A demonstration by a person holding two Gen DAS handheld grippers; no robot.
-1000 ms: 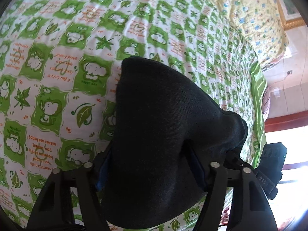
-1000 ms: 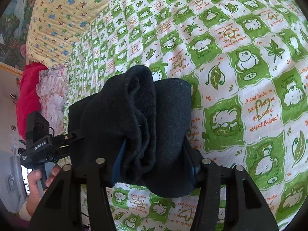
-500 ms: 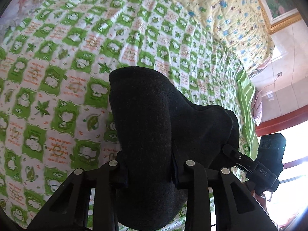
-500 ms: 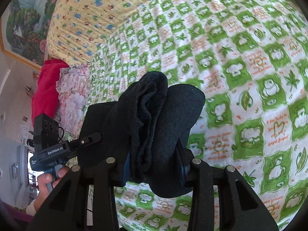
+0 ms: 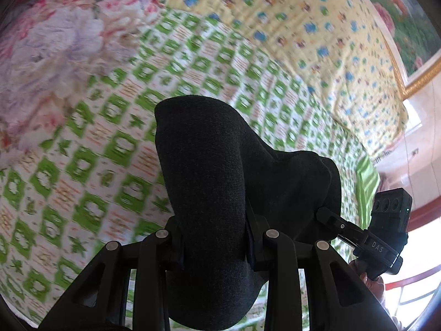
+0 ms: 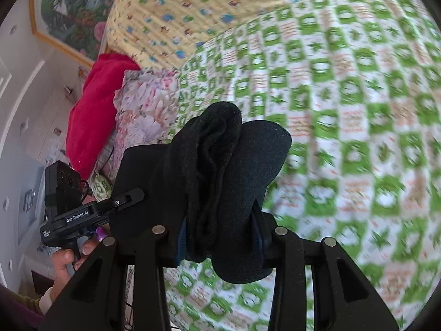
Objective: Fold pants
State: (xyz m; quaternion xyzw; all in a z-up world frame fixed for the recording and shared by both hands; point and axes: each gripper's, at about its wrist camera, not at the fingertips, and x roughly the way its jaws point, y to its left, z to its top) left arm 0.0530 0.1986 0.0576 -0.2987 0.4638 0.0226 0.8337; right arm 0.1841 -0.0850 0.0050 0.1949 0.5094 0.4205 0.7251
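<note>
The dark folded pants (image 5: 215, 182) hang between both grippers, lifted above the bed. My left gripper (image 5: 213, 244) is shut on one end of the thick fold. My right gripper (image 6: 220, 237) is shut on the other end, where the bunched layers (image 6: 220, 165) show. In the left wrist view the right gripper (image 5: 380, 237) is seen at the right, clamped on the pants' far edge. In the right wrist view the left gripper (image 6: 82, 212) is seen at the left, held by a hand.
A green and white animal-print sheet (image 5: 82, 165) covers the bed. A yellow patterned quilt (image 5: 303, 41) lies at the head. A floral pillow (image 6: 143, 110) and a red cloth (image 6: 91, 110) lie at the bed's side. A framed picture (image 6: 71, 8) hangs on the wall.
Both grippers have lifted the pants higher and tilted toward the head of the bed. Both pairs of jaws have closed tighter on the fabric. The background is motion-blurred now.
</note>
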